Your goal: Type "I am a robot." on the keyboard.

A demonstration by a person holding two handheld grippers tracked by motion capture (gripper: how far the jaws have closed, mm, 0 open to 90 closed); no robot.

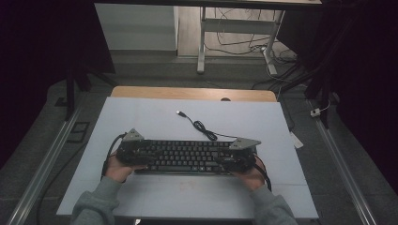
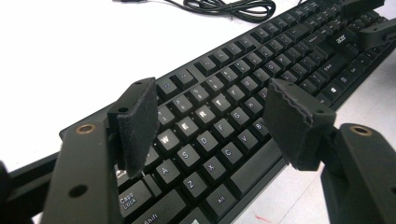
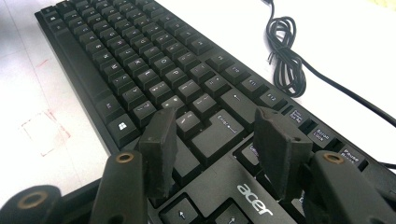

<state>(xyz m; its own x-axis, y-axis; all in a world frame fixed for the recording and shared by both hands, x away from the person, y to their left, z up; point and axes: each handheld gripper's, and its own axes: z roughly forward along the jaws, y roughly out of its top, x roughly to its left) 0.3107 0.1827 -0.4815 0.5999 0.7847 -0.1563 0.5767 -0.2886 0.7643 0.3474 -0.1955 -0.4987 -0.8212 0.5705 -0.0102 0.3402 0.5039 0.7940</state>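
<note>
Black keyboard (image 1: 185, 157) is lying flat near the front middle of the white counter (image 1: 155, 117), long side running left to right. The left tool (image 2: 210, 121) is hovering over its left end, jaws standing apart above the W-E-R-T keys and not gripping anything. The right tool (image 3: 215, 149) is sitting over the right end by the Enter key and the acer logo, jaws apart too. The keyboard's cable (image 1: 202, 126) is trailing off behind it in a loose bundle, plug lying further back on the counter
</note>
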